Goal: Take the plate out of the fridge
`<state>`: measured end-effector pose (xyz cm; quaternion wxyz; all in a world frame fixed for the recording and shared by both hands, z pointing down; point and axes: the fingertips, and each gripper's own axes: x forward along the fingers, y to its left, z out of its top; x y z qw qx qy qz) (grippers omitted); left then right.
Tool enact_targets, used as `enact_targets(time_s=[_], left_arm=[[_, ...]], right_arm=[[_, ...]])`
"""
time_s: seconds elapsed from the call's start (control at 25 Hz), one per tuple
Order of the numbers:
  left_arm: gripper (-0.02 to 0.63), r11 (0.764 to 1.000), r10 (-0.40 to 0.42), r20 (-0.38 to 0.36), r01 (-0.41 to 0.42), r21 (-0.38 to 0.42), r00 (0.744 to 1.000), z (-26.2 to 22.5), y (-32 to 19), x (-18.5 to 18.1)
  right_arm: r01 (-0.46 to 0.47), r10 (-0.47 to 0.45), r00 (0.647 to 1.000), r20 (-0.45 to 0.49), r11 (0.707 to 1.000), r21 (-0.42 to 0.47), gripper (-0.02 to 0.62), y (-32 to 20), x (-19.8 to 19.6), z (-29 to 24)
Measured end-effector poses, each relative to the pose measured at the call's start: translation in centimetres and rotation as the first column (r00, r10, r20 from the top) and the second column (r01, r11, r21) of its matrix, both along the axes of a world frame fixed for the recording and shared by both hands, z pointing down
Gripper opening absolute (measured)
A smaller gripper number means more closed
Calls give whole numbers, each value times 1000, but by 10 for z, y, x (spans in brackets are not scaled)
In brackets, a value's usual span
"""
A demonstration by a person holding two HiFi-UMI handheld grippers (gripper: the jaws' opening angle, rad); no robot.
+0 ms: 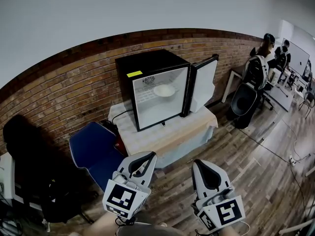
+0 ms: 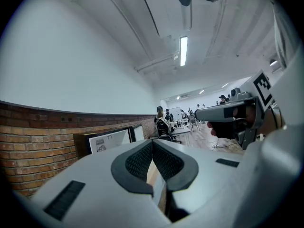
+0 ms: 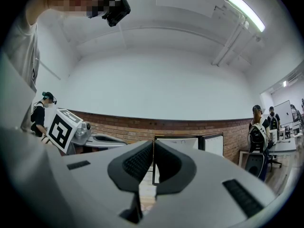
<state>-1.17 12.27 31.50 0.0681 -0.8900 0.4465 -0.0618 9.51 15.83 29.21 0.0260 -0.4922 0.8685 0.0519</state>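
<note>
Cool, even indoor light, fairly bright throughout; a ceiling tube lamp [image 2: 183,50] glares white in the left gripper view; a second tube lamp [image 3: 245,9] burns out near the top right of the right gripper view; both gripper views are ringed by black vignette; heavy fisheye bends the brick wall [image 1: 74,82] into an arc in the head view; the fridge [image 1: 152,90] interior looks pale and washed; deep shade pools at the left around a dark chair [image 1: 29,151]; the left hand-held gripper [image 2: 152,142] and right hand-held gripper [image 3: 153,144] sit close to their lenses, with soft, slightly blurred shells
</note>
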Motion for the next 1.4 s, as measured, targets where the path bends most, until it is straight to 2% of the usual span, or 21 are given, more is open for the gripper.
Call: enact_targets(time_s=[0.36,0.76,1.24,1.4], left_arm=[[18,1000,-11,20,11,21,1000,4,-3,-2],[18,1000,2,14,-2,19,1000,11,-36,-6],[18,1000,8,-3,-8,-12,1000,22,-104,-10],[18,1000,19,10,-19,2,1000,23,-133,-13]], right_arm=[[4,-4,1000,17,1000,4,31,-5,2,6],[-7,7,1000,12,1000,1,31,-40,-1,11],[-6,6,1000,-8,999,-33,31,-110,-10,25],[-10,9,1000,-12,999,-41,31,-139,-14,25]])
